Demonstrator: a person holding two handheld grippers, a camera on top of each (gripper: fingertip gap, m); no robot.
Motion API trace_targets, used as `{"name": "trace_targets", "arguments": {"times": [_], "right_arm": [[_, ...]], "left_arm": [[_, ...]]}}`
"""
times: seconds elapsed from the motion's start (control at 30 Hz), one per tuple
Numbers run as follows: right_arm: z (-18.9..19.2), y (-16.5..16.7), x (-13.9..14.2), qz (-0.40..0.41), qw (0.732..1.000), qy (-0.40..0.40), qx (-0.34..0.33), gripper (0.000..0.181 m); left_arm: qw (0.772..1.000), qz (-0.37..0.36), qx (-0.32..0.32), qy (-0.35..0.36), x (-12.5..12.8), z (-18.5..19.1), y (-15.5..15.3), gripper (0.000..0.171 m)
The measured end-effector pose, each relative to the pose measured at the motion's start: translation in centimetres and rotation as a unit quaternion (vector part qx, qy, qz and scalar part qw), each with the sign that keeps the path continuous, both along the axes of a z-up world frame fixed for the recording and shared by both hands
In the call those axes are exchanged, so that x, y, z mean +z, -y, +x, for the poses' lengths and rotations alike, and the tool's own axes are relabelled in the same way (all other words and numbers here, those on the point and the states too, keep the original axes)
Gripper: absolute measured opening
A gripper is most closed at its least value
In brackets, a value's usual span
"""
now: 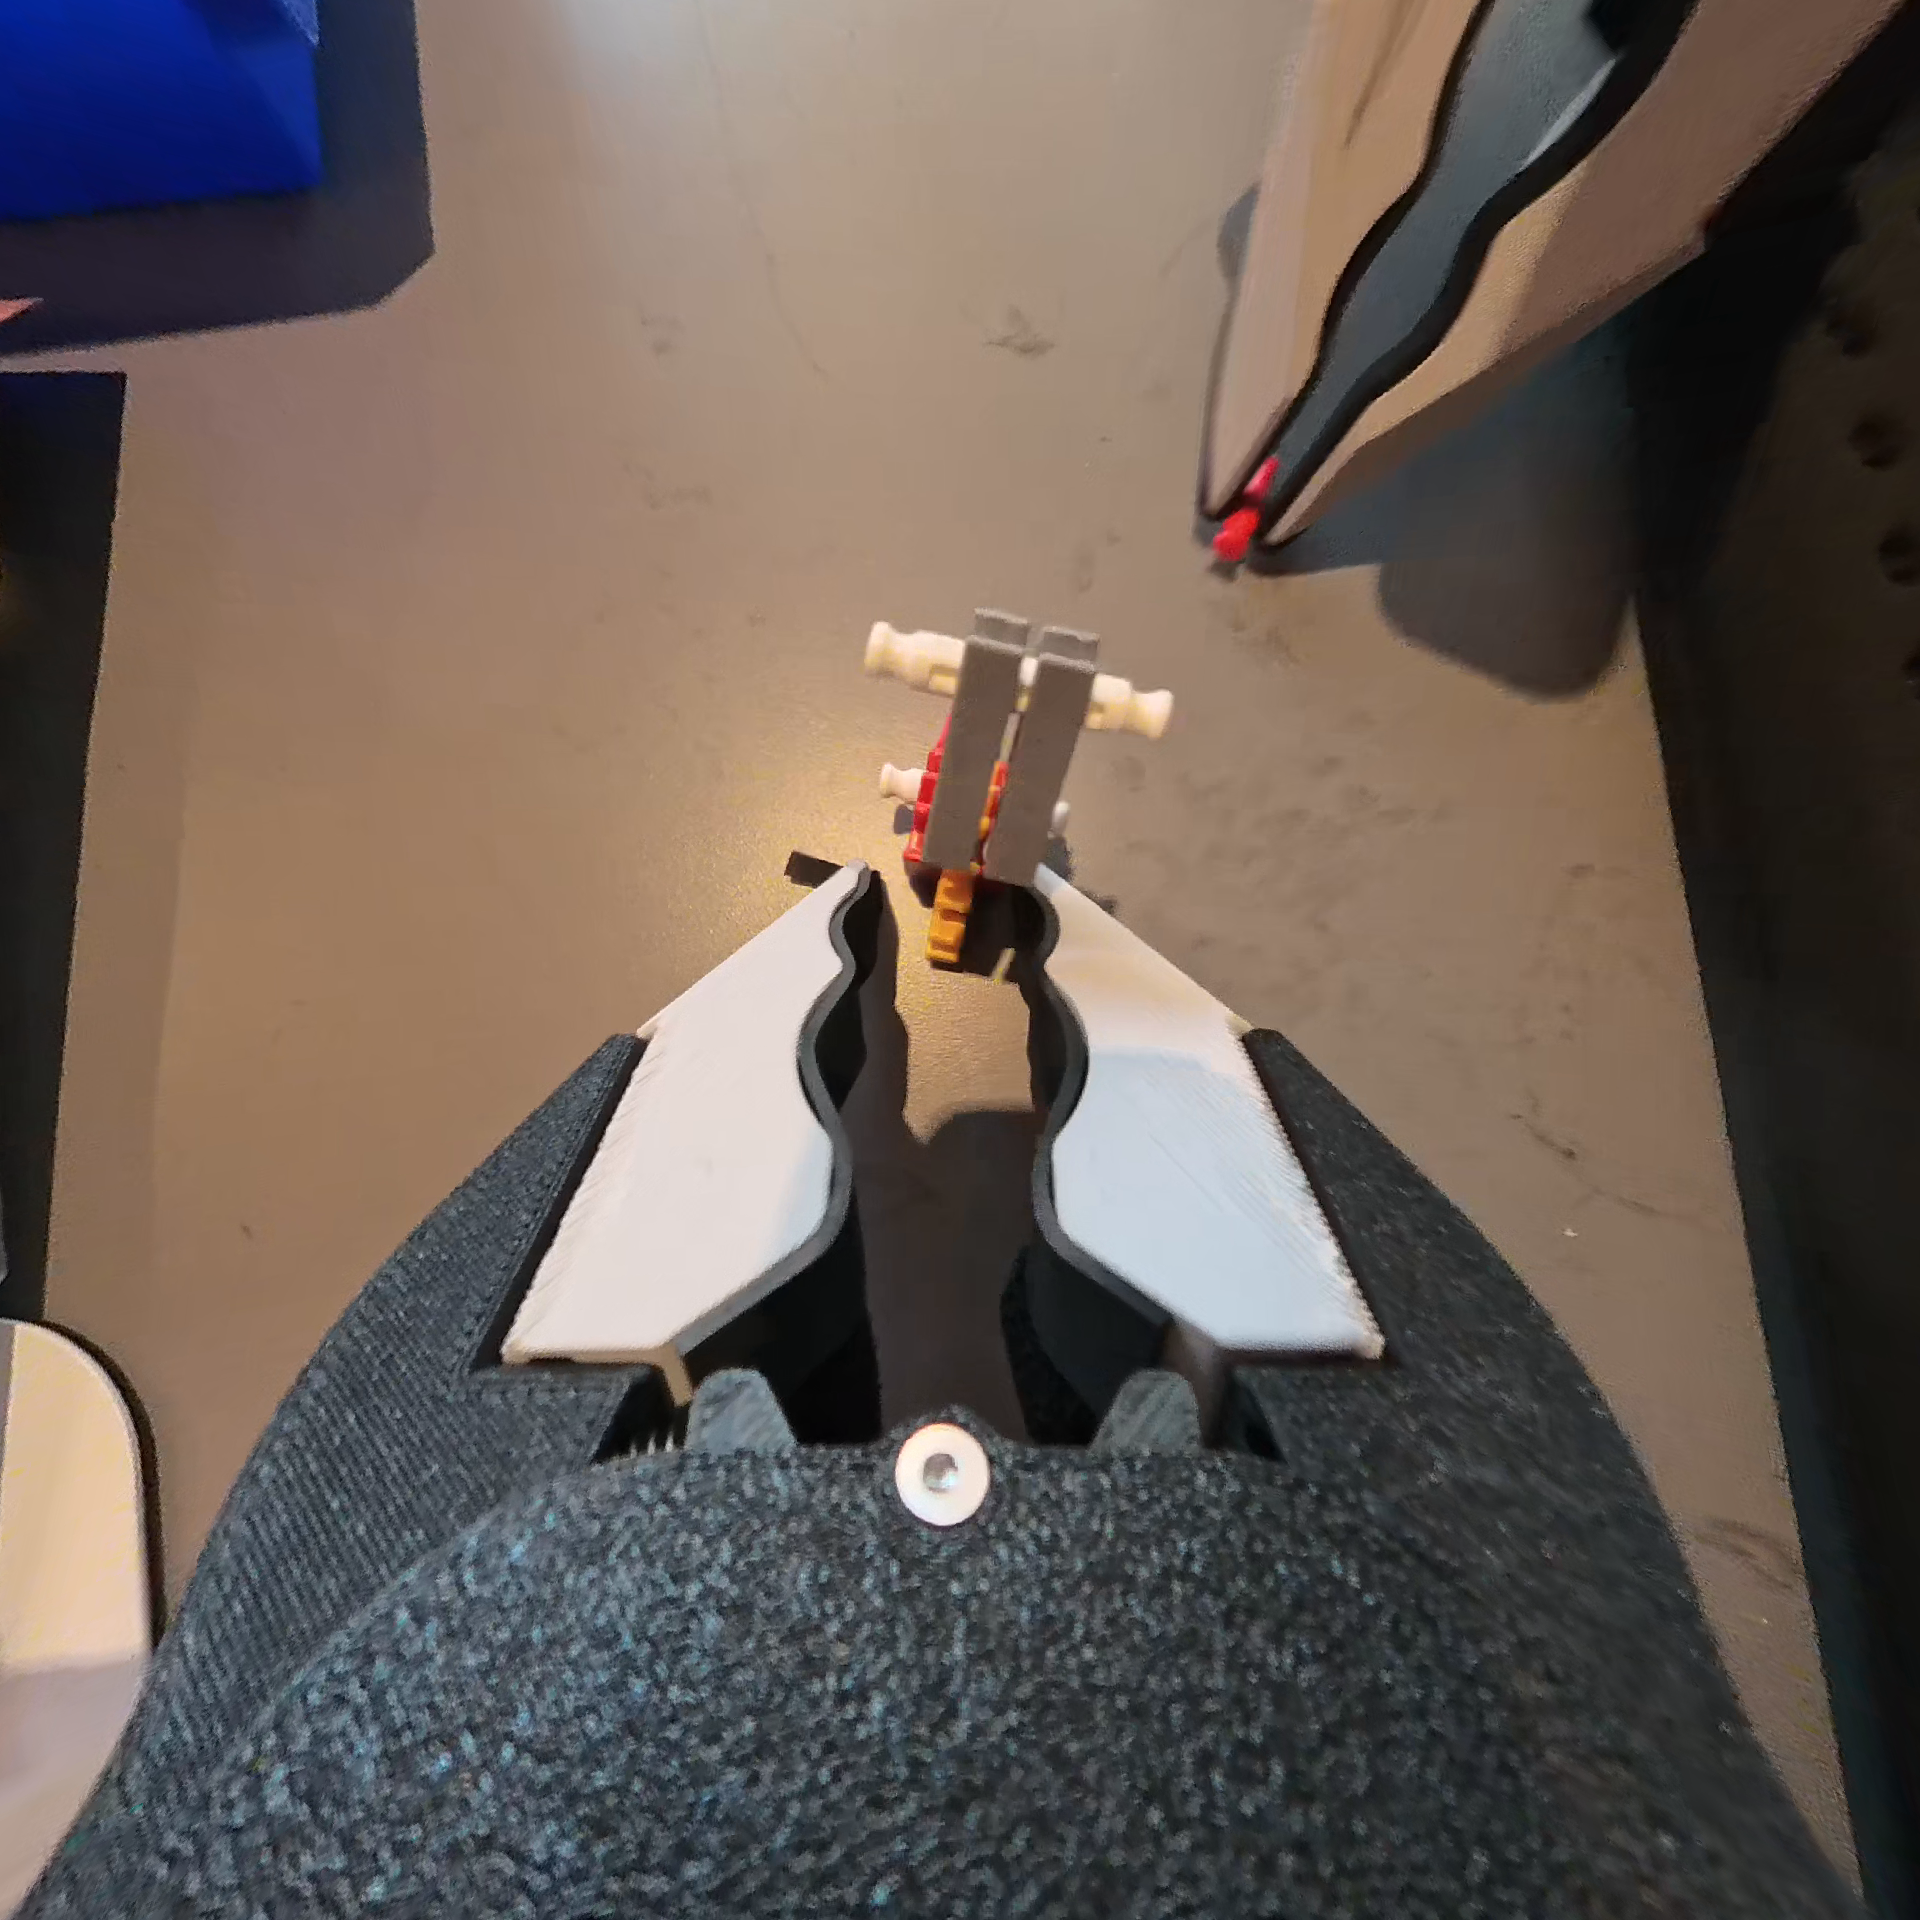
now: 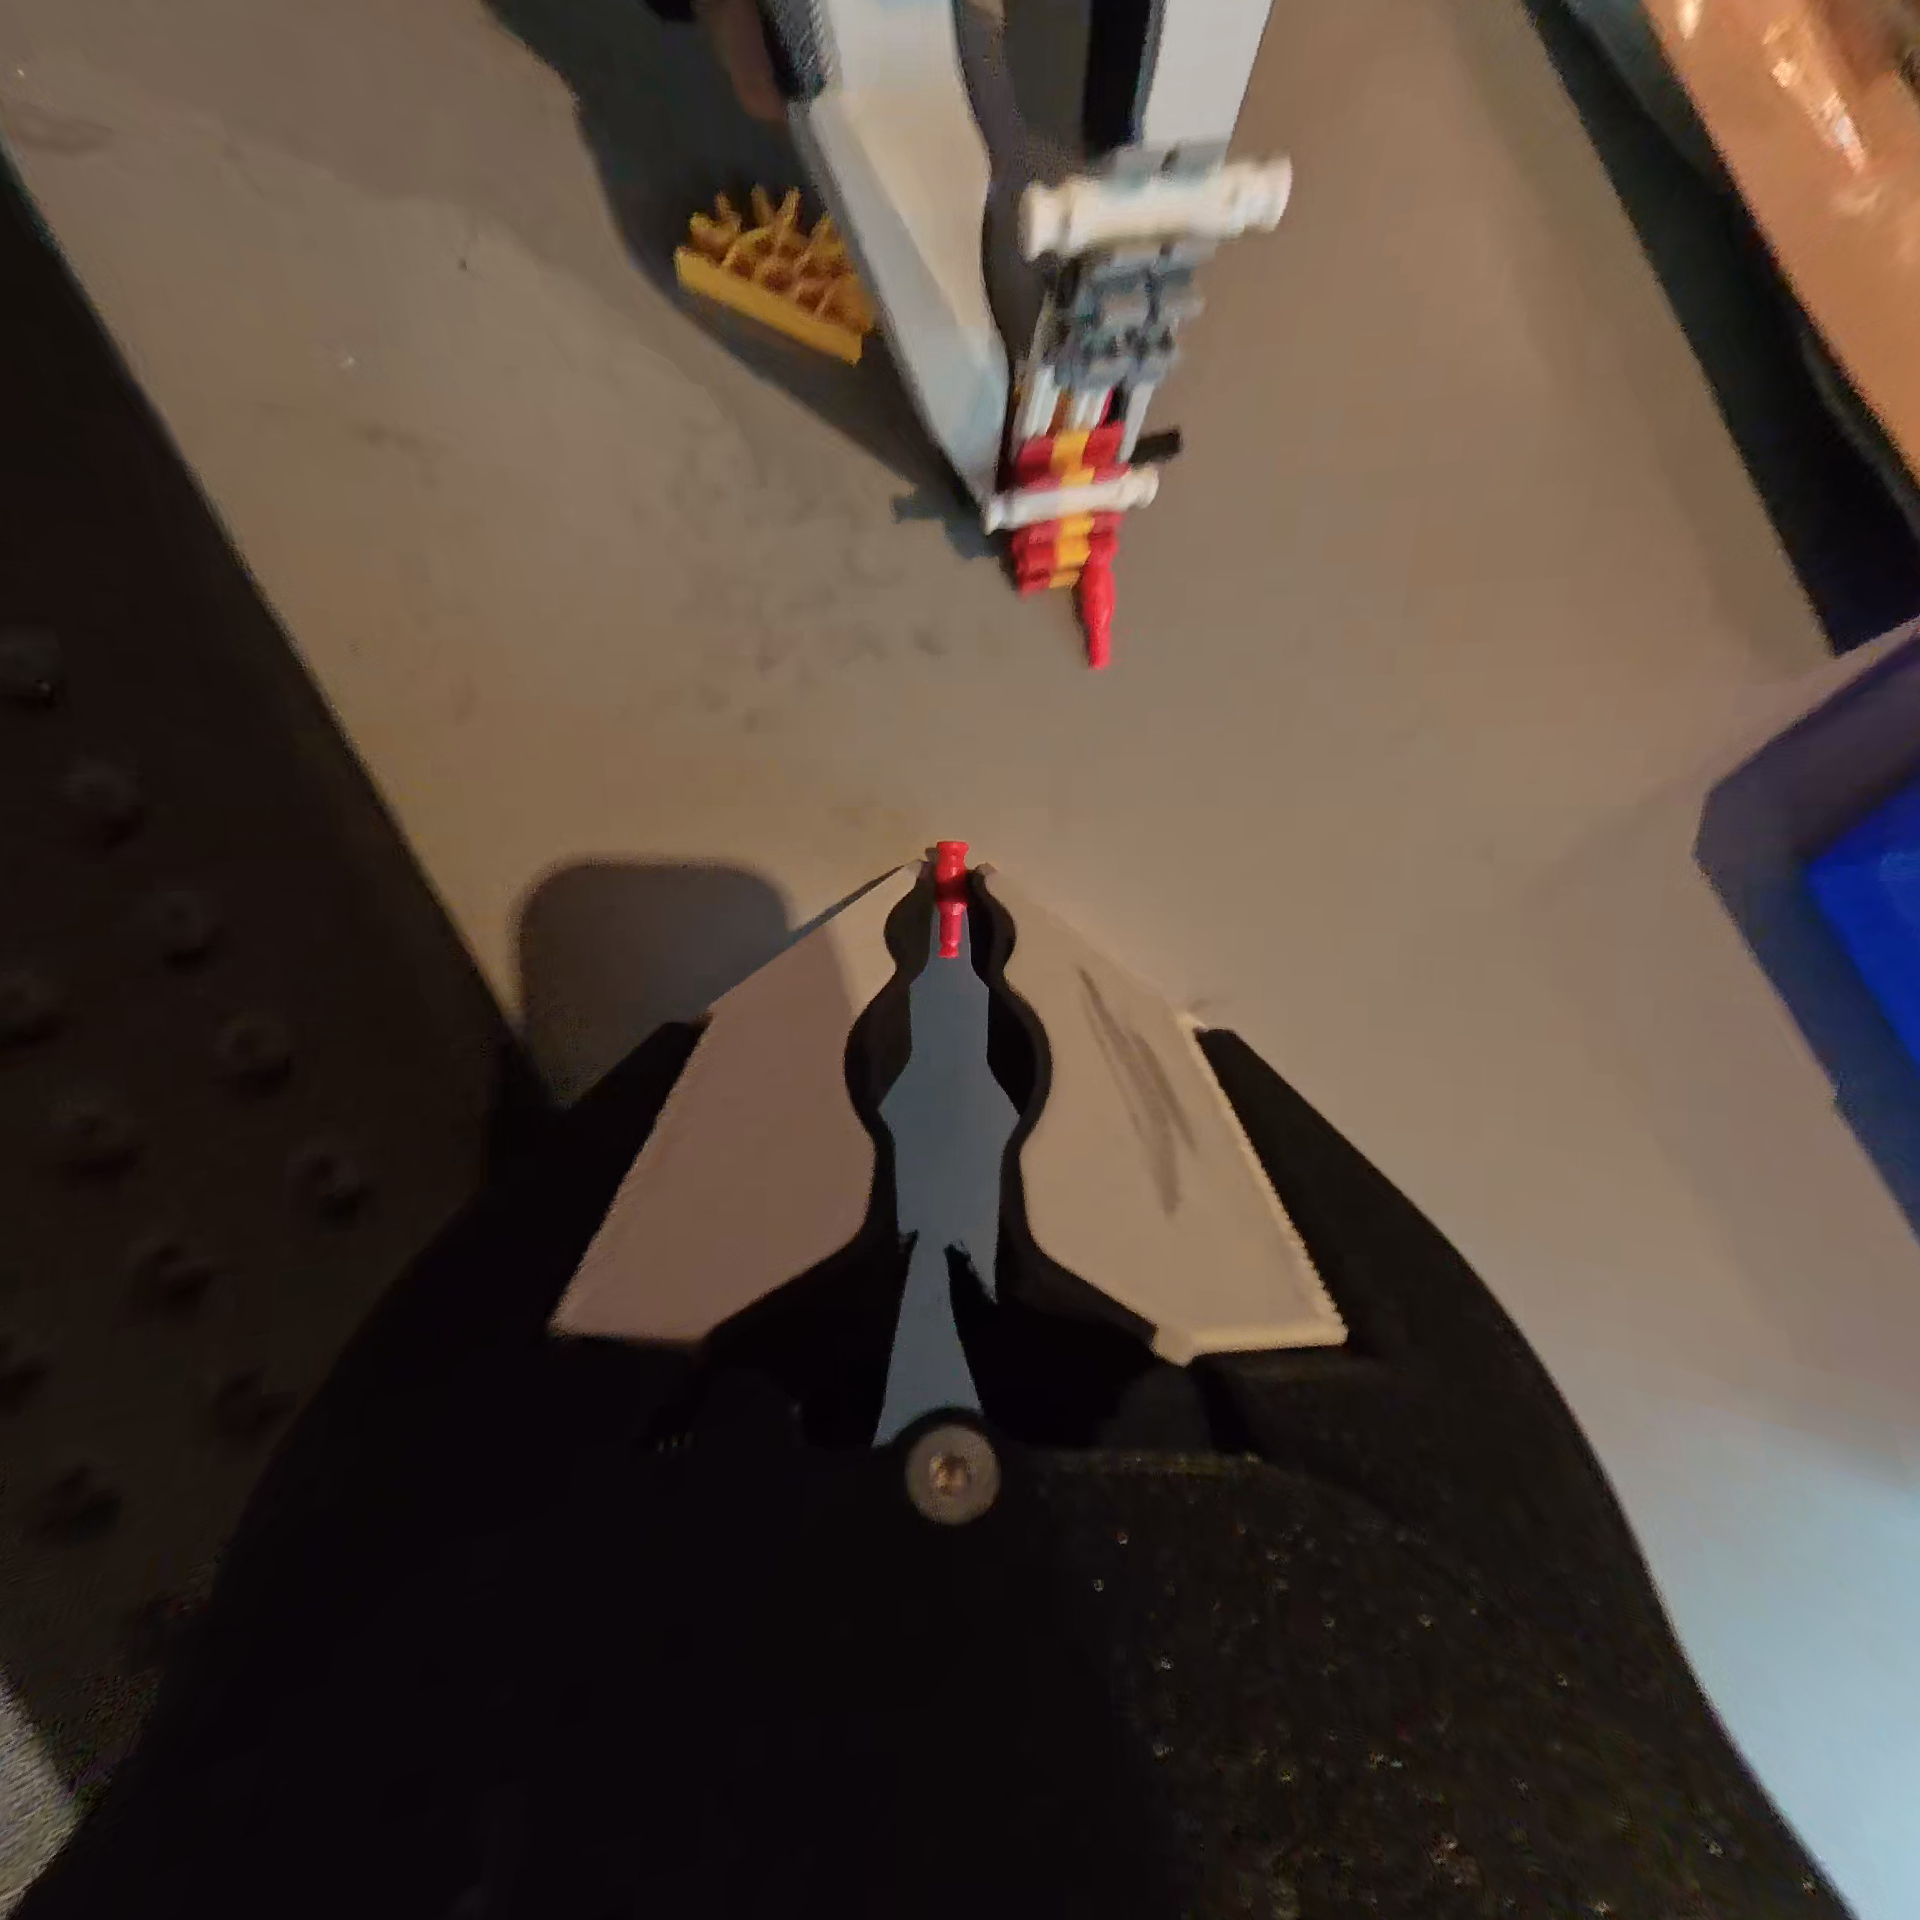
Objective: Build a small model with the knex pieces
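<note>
My left gripper [image 1: 954, 899] is shut on a small brick assembly [image 1: 1013, 748] of grey bricks, white bars and red and orange parts, holding it by its lower end just above the tan table [image 1: 623, 623]. The assembly also shows in the right wrist view [image 2: 1117, 312], with a red pin [image 2: 1096, 613] sticking out of its end. My right gripper [image 2: 948, 871] is shut on a small red pin [image 2: 948, 899] pinched at its very tips. In the left wrist view the right gripper [image 1: 1242, 520] hangs to the upper right, apart from the assembly.
A yellow toothed brick [image 2: 774, 275] lies on the table beside a left gripper finger [image 2: 914, 312]. A blue box [image 1: 156, 94] stands at the table's side and also shows in the right wrist view [image 2: 1870, 935]. A dark studded baseplate [image 2: 156, 935] borders the table. A white object [image 1: 62, 1507] sits near the edge. The left gripper's tips are roughly 9 centimeters from the right gripper's.
</note>
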State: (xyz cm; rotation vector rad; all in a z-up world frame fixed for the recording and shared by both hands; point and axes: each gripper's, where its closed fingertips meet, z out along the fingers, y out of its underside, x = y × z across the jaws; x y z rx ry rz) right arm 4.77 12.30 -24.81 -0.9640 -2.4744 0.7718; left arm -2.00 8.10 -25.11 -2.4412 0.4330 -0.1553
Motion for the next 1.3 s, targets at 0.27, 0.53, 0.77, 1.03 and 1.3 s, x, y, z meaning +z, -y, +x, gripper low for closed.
{"name": "trace_targets", "arguments": {"times": [0.27, 0.53, 0.77, 1.03, 1.3], "right_arm": [[-4.5, 2.2, -0.2, -0.002, 0.999, -0.011, 0.045, 0.005], [-4.5, 2.2, -0.2, -0.011, 0.999, -0.011, 0.046, 0.012], [-4.3, 2.4, -0.3, -0.011, 0.999, -0.018, 0.042, 0.004], [-5.2, 1.9, -0.2, -0.002, 0.999, -0.048, 0.021, 0.003], [-5.7, 1.7, -0.2, -0.026, 0.997, -0.069, 0.013, 0.002]], "left_arm": [[1.000, 0.007, -0.015, 0.011, 0.0, -0.1, 0.0, 0.021], [0.999, 0.011, -0.027, 0.021, 0.1, 0.2, 0.0, 0.027], [0.999, 0.014, -0.031, 0.016, 0.1, 0.2, -0.2, 0.026], [0.999, 0.021, -0.033, 0.008, 0.0, 0.1, -0.6, 0.018], [0.999, 0.025, -0.033, 0.010, 0.0, 0.1, -0.6, 0.018]]}}
